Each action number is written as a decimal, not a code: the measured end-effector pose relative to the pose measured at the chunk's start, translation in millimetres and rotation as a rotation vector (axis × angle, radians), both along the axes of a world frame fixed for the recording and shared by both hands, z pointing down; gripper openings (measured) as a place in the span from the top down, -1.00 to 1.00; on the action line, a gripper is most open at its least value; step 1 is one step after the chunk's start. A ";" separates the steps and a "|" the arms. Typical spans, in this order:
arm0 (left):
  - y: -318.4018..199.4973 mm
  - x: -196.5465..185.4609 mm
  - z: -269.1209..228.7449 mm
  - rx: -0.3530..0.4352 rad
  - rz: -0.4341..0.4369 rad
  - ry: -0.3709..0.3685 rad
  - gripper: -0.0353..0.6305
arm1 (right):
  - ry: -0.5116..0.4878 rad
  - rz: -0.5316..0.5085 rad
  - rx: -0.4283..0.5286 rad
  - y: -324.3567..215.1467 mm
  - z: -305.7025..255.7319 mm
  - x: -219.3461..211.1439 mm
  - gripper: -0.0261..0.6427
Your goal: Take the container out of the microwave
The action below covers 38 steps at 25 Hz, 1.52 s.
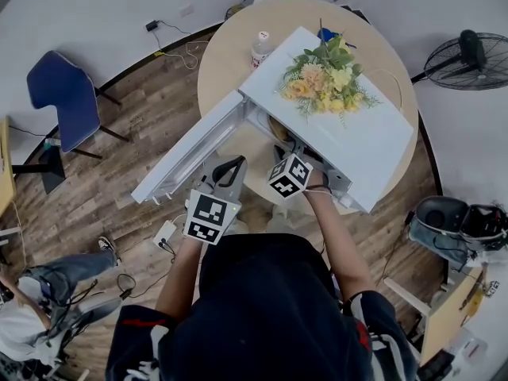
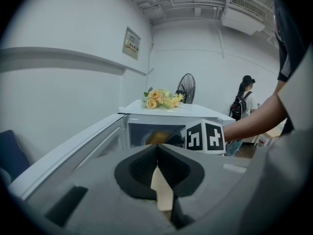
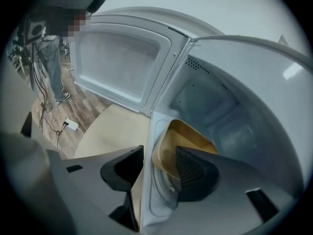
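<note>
The white microwave [image 1: 349,133] stands on a round table [image 1: 230,62] with its door [image 1: 190,153] swung wide to the left. Inside lies a tan container [image 3: 188,136], also glimpsed in the left gripper view [image 2: 155,137]. My right gripper [image 3: 159,153] reaches into the opening [image 1: 292,155] and is open. One pad is over the container's inside, the other outside its near rim, and neither presses on it. My left gripper [image 2: 156,148] hangs in front of the door [image 1: 230,169], shut, with nothing in it.
A bunch of flowers [image 1: 324,76] lies on the microwave's top, with a bottle [image 1: 260,48] behind it. A blue chair [image 1: 62,94], a fan [image 1: 468,58] and a power strip [image 1: 165,232] stand around the table. A seated person [image 1: 40,292] is at lower left.
</note>
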<state>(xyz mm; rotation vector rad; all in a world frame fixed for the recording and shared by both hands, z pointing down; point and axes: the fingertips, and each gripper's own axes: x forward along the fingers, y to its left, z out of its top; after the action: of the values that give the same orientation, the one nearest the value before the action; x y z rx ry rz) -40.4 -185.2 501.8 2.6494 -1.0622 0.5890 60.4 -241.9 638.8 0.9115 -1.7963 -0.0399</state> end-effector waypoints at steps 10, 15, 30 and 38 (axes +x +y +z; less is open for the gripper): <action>1.0 -1.6 0.9 0.011 -0.015 -0.010 0.85 | 0.095 0.001 -0.013 -5.2 21.0 8.3 0.55; 3.8 -4.3 1.6 0.028 -0.019 -0.043 0.85 | 0.173 -0.030 0.003 -6.6 22.0 8.6 0.69; 2.8 -4.9 -7.1 0.060 -0.047 -0.037 0.85 | 0.102 -0.082 -0.047 12.5 6.1 -7.4 0.80; 10.8 -10.5 -12.0 0.073 -0.055 -0.037 0.85 | 0.023 -0.059 -0.072 29.7 -9.9 -14.5 0.84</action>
<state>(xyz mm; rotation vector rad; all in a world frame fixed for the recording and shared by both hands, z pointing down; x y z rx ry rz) -50.9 -174.4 489.9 2.6710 -1.1848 0.6007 45.9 -212.2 628.9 0.8040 -1.7913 -0.0229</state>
